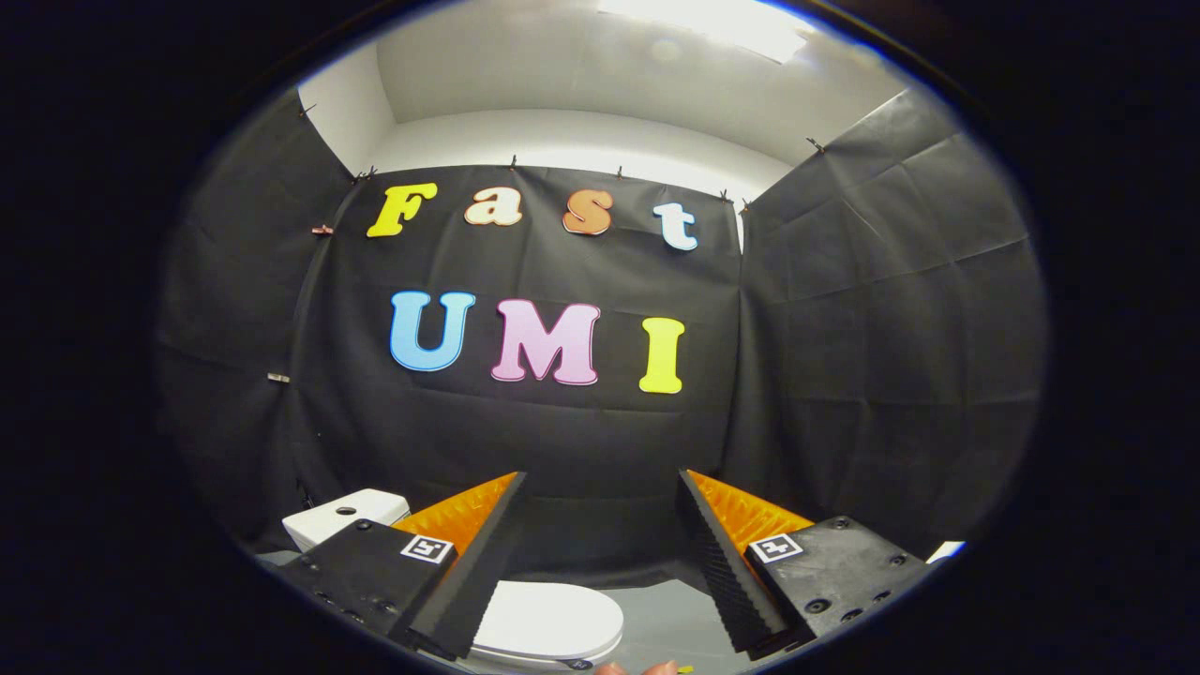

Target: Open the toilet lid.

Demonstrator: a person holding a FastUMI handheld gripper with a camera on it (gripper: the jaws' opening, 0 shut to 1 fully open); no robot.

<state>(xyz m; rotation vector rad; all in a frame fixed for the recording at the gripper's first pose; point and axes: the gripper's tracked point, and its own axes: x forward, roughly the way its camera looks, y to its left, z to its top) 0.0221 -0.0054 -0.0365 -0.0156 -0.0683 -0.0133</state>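
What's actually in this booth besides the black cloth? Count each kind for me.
Toilet lid, white, closed: 1
Toilet tank, white: 1
Gripper, fingers open, held above the lid and touching nothing: 1
Total: 3

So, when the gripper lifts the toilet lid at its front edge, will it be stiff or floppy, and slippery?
The toilet lid looks like a smooth, glossy white shell, so probably stiff and a bit slippery. It lies flat and closed, so it should swing up toward the tank rather than slide. The gripper is open, with nothing between its fingers.
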